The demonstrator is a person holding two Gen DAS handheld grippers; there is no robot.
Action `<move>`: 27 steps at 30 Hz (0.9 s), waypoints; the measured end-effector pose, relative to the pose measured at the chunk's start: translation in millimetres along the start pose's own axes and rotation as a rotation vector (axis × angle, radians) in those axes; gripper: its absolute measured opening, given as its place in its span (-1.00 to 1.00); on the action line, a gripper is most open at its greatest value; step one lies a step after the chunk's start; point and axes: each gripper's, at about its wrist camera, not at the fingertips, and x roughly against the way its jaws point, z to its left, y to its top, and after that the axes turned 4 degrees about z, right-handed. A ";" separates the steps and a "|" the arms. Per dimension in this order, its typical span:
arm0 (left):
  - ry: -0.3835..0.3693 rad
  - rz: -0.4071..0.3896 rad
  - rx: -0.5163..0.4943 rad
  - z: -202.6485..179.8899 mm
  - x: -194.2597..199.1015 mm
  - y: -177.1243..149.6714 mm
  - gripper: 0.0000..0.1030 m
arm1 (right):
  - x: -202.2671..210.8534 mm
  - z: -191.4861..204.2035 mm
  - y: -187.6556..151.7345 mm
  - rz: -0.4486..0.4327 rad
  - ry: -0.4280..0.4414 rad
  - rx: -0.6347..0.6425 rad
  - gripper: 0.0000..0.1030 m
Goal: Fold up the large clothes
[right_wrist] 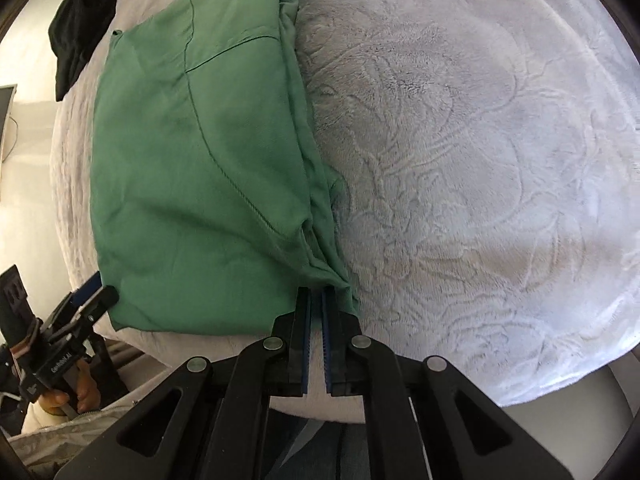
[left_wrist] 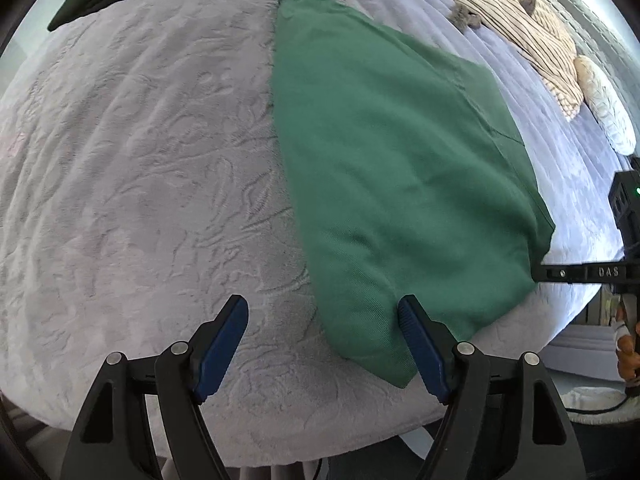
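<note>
A green garment (left_wrist: 400, 160) lies folded into a long slab on the pale plush bed cover (left_wrist: 140, 160). My left gripper (left_wrist: 322, 304) stands open over the garment's near corner, with its right finger (left_wrist: 416, 328) on the cloth and its left finger over bare cover. In the right wrist view the green garment (right_wrist: 192, 180) stretches away to the upper left, and my right gripper (right_wrist: 316, 292) is shut on the bunched layers at its near right corner. The left gripper (right_wrist: 94, 292) sits at the garment's lower left corner. The right gripper (left_wrist: 538, 272) meets the cloth's edge at far right.
A black garment (right_wrist: 80, 24) lies at the bed's far corner. A beige striped garment (left_wrist: 520, 28) and a white cushion (left_wrist: 608, 108) rest along the far side. The bed cover (right_wrist: 480, 160) spreads wide to the right. A hand (right_wrist: 84, 392) holds the left gripper's handle.
</note>
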 end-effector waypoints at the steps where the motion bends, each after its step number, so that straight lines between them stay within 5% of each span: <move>1: 0.005 0.000 0.007 0.2 2.2 0.2 0.52 | 2.6 1.3 -1.6 0.005 -0.004 0.004 -0.89; 14: 0.007 0.008 0.057 -3.5 13.3 2.1 0.52 | 40.3 25.5 -19.0 -0.057 -0.013 0.060 -0.88; 19: 0.077 -0.028 0.052 -7.5 19.4 5.3 0.52 | 55.5 24.4 -17.6 -0.131 -0.020 0.055 -0.87; 22: 0.076 -0.017 0.063 -6.6 19.4 8.3 0.52 | 58.8 17.5 -5.9 -0.160 -0.008 0.027 -0.62; 27: 0.094 0.019 0.057 -10.4 14.8 12.5 0.52 | 46.6 15.5 11.5 -0.170 -0.034 0.005 -0.60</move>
